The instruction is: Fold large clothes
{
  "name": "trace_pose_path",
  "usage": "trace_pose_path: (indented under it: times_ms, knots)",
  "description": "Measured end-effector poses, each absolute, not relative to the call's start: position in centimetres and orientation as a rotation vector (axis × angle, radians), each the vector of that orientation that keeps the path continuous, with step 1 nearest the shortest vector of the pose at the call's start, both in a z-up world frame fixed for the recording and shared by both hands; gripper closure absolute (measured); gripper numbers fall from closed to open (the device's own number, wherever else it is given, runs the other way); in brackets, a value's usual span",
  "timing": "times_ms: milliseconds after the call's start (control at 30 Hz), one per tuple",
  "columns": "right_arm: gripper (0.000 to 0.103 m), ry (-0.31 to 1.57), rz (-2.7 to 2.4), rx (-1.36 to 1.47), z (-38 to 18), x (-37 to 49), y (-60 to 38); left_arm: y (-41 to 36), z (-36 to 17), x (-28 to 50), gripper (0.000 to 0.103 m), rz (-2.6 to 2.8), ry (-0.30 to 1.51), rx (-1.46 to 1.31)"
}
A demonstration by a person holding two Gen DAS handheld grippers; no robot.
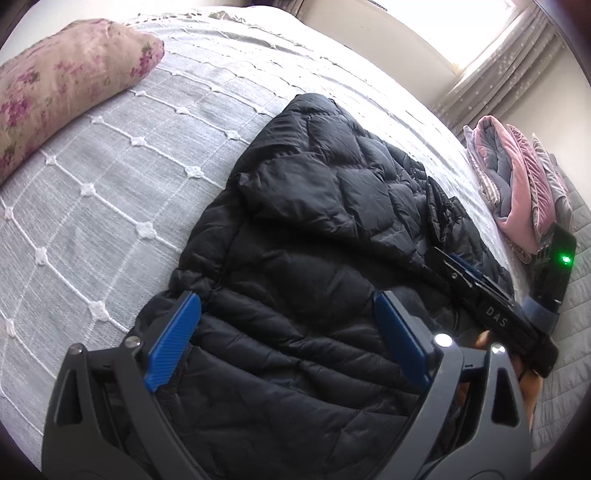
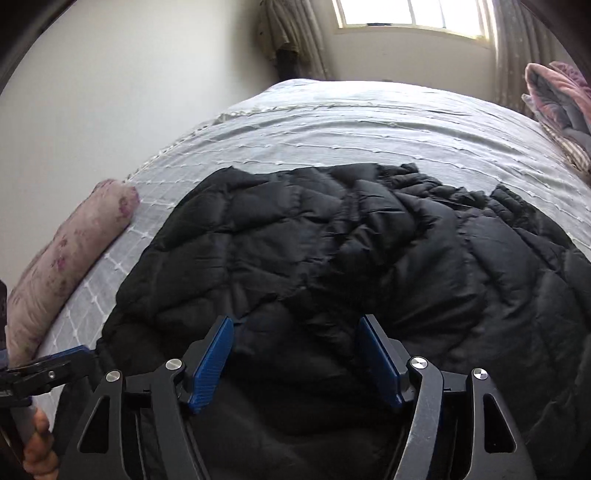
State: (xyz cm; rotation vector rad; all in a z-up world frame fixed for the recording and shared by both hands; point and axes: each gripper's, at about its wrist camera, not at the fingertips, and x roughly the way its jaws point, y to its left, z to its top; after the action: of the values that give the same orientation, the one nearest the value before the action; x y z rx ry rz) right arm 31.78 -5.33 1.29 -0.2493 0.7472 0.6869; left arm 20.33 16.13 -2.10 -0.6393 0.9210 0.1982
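A black quilted puffer jacket (image 1: pixel 332 206) lies spread and partly doubled over on the grey-white bedspread (image 1: pixel 110 192). My left gripper (image 1: pixel 286 297) hovers over the jacket's near edge. It is open, its blue pads (image 1: pixel 177 339) wide apart and only jacket fabric below them. My right gripper (image 1: pixel 454 264) shows side-on at the jacket's right edge. In the right wrist view the jacket (image 2: pixel 351 243) fills the middle. There my right gripper (image 2: pixel 295 321) is open just above it, with nothing pinched. The left gripper (image 2: pixel 74 356) is at the lower left, by the jacket's corner.
A floral pillow (image 1: pixel 62 85) (image 2: pixel 62 266) lies on the bed to the left of the jacket. Folded pink and grey blankets (image 1: pixel 517 192) (image 2: pixel 557 107) are piled at the right. A window (image 2: pixel 410 13) with curtains is behind the bed. A person's fingers (image 2: pixel 37 443) show at lower left.
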Motion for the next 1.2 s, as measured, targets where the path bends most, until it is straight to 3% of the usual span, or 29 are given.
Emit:
trace_pose_path:
  times_ms: [233,400,467,500,533,633,800,833,967,1033,1200]
  knots:
    - [0.032,0.642,0.641,-0.186,4.5,31.6,-5.8,15.9,-2.1,20.4,0.008,0.199,0.926,-0.637]
    - [0.036,0.724,0.493,-0.228,2.7,34.5,-4.1,15.4,-2.2,20.6,0.008,0.204,0.936,-0.614]
    - [0.056,0.75,0.501,-0.265,1.6,34.9,-3.3,15.2,-2.1,20.7,0.008,0.21,0.94,-0.595]
    - [0.077,0.747,0.497,-0.295,1.3,34.7,-2.9,15.0,-2.1,20.8,0.008,0.213,0.94,-0.588]
    - [0.084,0.743,0.5,-0.315,1.2,34.3,-2.8,15.0,-2.0,20.8,0.008,0.214,0.94,-0.585]
    - [0.092,0.7,0.536,-0.371,1.5,32.6,-2.7,14.8,-1.9,20.8,0.008,0.208,0.939,-0.585]
    - [0.086,0.724,0.587,-0.312,1.7,31.6,-3.4,14.3,-2.0,20.9,0.008,0.21,0.951,-0.564]
    - [0.072,0.762,0.575,-0.315,0.9,32.0,-3.3,14.3,-2.1,21.0,0.008,0.206,0.953,-0.567]
    - [0.053,0.797,0.555,-0.383,-0.4,31.7,-2.3,15.3,-2.3,20.8,0.008,0.211,0.95,-0.594]
    - [0.037,0.81,0.61,-0.32,0.7,30.9,-2.8,15.5,-2.4,20.7,0.008,0.219,0.951,-0.601]
    - [0.035,0.758,0.663,-0.199,5.1,28.1,-7.6,15.8,-2.3,20.5,0.008,0.221,0.948,-0.619]
